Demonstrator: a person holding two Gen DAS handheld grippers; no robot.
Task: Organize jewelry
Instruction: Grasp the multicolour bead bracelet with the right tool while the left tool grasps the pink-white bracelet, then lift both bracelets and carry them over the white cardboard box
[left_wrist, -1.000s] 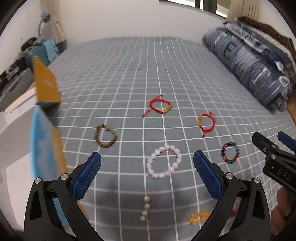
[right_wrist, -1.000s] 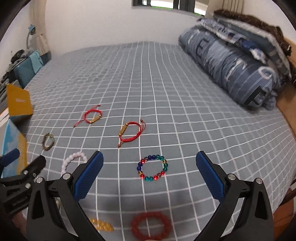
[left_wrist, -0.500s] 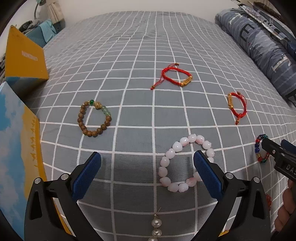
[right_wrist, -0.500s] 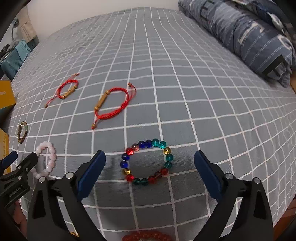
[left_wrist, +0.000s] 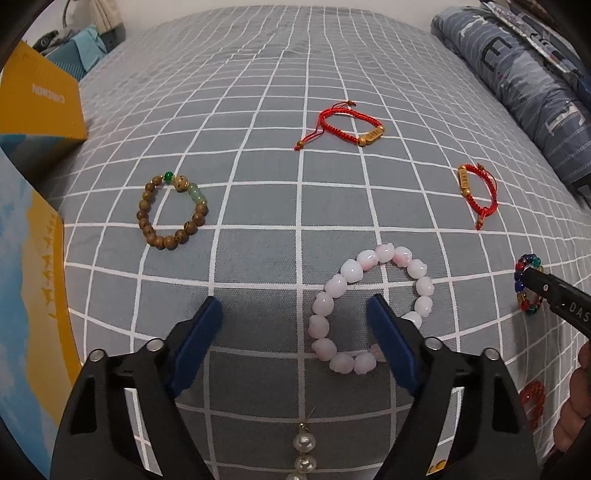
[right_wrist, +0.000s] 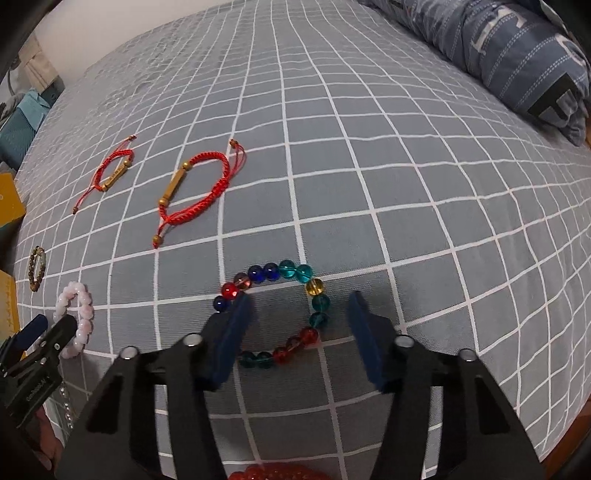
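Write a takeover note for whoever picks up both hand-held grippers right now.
Left hand-held gripper: low over the bed, jaws just been closing, one finger inside the pink bead bracelet, no grip yet.
Right hand-held gripper: jaws just been closing astride one side of the multicolour bead bracelet, not clamped.
Done: nothing picked up.
Left: every bracelet, including the wooden one and both red cords.
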